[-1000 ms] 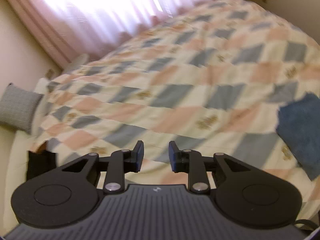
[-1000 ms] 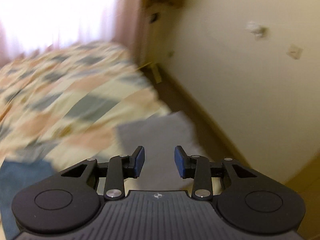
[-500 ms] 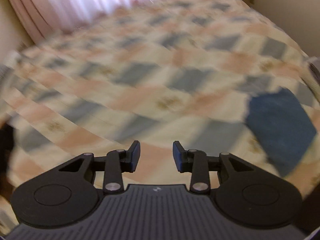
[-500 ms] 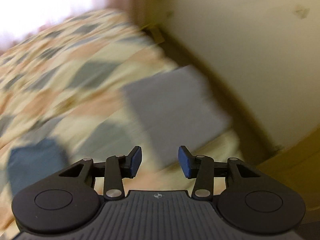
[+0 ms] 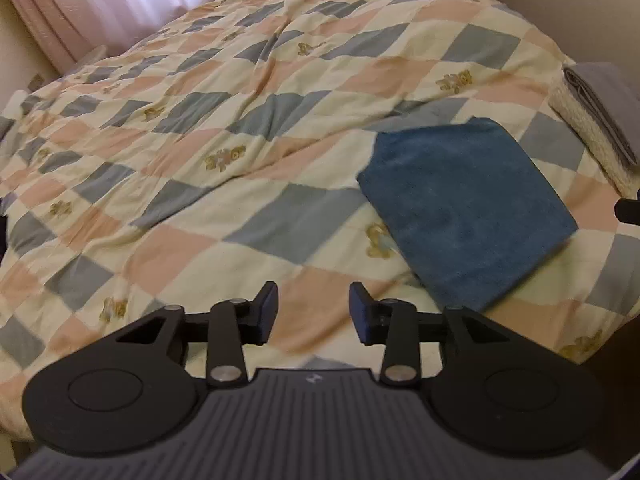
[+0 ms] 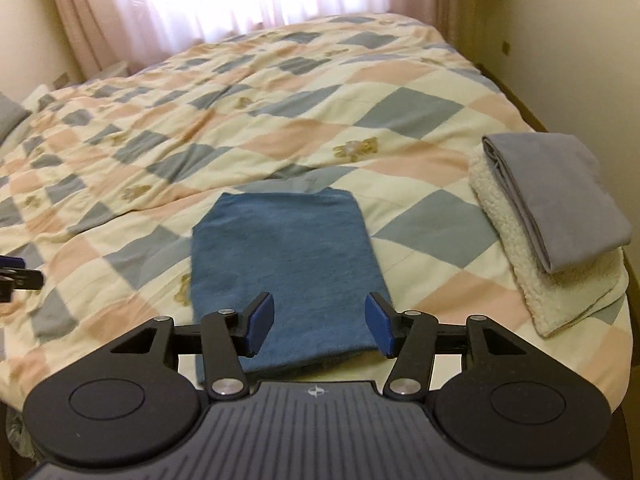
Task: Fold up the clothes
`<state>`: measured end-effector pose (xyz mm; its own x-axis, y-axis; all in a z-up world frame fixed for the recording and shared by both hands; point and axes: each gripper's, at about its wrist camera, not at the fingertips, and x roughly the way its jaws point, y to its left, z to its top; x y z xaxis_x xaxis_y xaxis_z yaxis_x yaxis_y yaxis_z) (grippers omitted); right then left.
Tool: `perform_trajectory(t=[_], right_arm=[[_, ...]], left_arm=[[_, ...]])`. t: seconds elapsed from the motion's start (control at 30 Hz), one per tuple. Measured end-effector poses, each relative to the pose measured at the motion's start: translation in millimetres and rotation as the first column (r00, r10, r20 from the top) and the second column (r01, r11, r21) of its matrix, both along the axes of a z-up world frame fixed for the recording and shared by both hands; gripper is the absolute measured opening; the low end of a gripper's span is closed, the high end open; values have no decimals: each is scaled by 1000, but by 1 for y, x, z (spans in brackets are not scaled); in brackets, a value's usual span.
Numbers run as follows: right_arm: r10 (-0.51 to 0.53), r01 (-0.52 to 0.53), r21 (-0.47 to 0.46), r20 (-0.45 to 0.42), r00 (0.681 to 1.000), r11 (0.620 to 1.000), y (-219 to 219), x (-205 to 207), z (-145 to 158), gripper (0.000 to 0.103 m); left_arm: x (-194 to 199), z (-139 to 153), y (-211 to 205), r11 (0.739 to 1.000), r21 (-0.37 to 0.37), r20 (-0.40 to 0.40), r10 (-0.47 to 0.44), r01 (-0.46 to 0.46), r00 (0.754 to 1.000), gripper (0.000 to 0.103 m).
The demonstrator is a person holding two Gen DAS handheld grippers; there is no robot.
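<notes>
- Now both cameras have swung off the wall and the far bedding and settled on the near part of the bed, sharp where half a second ago they were smeared; I judge the person has turned to face the next piece of work.
- Nearest, the right gripper (image 6: 319,327) hovers just above the near edge of the blue cloth (image 6: 286,264), its jaws spread wide and empty, wider than a second ago.
- Beside it, the left gripper (image 5: 313,312) hangs over bare quilt (image 5: 224,128), jaws also apart and holding nothing, with the blue cloth off to its right and not touching.
- That blue cloth lies flat on the quilt near the foot of the bed, already a neat rectangle (how many layers it has I cannot tell).
- Its long axis runs away from the right gripper toward the window; a short edge faces the gripper, the far short edge points up the bed.
- From the left wrist view the same cloth sits skewed, near corner toward the right.
- Further right, a grey folded garment (image 6: 556,196) rests on a cream fleece piece (image 6: 520,248) at the bed's edge, which looks like a finished stack.
- So the cloth probably wants one more fold or a lift onto that stack.
- Beyond, the quilt stretches to the pink curtain (image 6: 80,20).
</notes>
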<state>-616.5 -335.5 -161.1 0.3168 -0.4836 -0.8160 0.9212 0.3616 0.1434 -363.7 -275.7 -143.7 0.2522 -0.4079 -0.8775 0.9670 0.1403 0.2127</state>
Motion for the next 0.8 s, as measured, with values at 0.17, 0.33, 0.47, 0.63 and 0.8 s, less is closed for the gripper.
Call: perform_trajectory(t=[0.17, 0.33, 0.47, 0.63, 0.8], right_arm=[[55, -55, 14, -3, 998, 998, 14, -24, -6, 56], [96, -95, 45, -18, 995, 994, 21, -39, -24, 56], [114, -110, 82, -37, 993, 991, 21, -43, -41, 56], [139, -134, 110, -39, 990, 985, 23, -44, -52, 56], [159, -156, 102, -16, 987, 982, 26, -41, -47, 56]], left_arm=[[-48, 0, 20, 999, 7, 5, 46, -46, 999, 41], [-75, 2, 41, 995, 9, -1, 95, -95, 995, 47], [-82, 0, 49, 993, 15, 29, 115, -115, 993, 50], [-83, 0, 58, 989, 13, 30, 148, -148, 989, 51], [-81, 6, 66, 985, 7, 26, 172, -172, 985, 52]])
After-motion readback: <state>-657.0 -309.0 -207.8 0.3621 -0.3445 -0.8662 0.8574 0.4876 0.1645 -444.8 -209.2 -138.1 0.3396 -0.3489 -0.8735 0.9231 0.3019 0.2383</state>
